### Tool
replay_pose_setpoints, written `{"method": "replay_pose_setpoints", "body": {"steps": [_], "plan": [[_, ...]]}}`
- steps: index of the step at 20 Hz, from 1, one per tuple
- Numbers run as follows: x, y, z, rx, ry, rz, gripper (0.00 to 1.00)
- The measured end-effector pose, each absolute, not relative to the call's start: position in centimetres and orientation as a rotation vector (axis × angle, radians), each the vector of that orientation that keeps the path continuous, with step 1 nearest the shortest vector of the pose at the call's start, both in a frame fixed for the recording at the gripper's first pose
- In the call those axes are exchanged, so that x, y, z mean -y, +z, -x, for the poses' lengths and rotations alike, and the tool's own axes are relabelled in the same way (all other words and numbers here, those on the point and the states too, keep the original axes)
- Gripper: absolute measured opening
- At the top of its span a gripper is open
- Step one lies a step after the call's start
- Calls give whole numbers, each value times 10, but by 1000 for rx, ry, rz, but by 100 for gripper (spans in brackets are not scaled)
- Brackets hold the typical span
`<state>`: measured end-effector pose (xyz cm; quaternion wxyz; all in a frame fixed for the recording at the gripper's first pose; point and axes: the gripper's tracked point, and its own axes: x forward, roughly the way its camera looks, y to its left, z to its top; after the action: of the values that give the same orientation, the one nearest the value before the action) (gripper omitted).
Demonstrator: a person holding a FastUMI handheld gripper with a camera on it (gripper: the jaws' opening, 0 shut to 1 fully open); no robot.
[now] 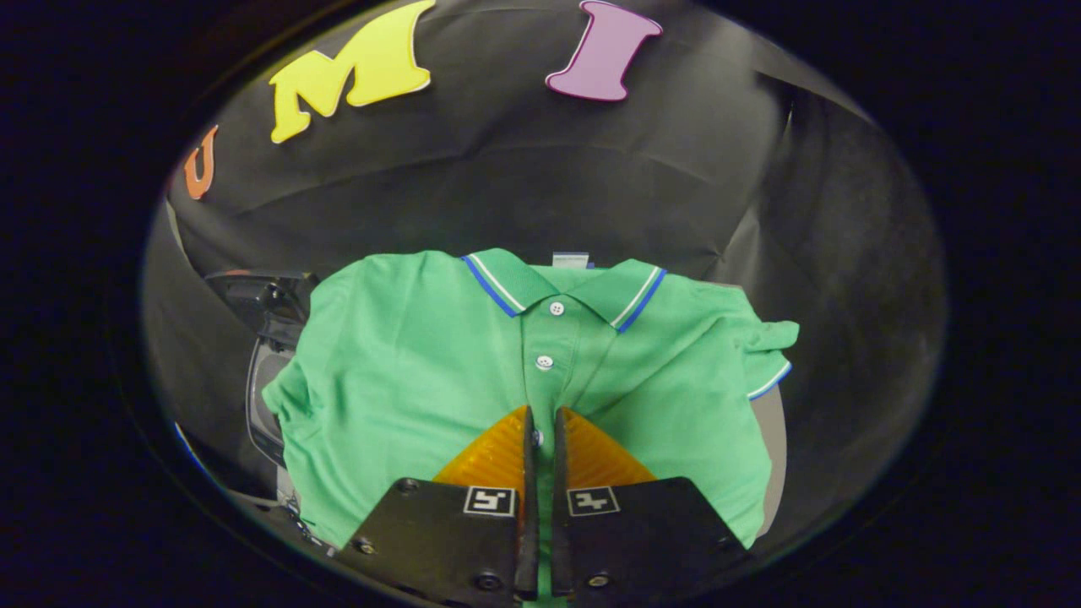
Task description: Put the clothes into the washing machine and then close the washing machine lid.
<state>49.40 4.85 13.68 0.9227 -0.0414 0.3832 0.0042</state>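
Green polo shirt [439,371] covers most of washing machine [268,338]; whether fingers [498,456] pinch fabric unclear.

Quick count here: one green polo shirt [439,371], spread out flat. Two white buttons on its placket, one collar with blue and white trim, two short sleeves. One gripper [540,420] with two orange fingers [494,456], nearly together with a strip of the shirt's front running between them, and two black blocks behind with one square marker each. One dark machine [266,338] poking out beside the shirt.
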Motion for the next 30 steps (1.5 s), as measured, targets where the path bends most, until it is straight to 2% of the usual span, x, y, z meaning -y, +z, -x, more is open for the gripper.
{"method": "replay_pose_setpoints", "body": {"steps": [4, 12, 30], "plan": [[-53, 135, -489, -756, 47, 25, 5], [-72, 153, -460, -588, 192, -264, 4], [-199, 337, -343, -76, 507, -325, 4]]}}
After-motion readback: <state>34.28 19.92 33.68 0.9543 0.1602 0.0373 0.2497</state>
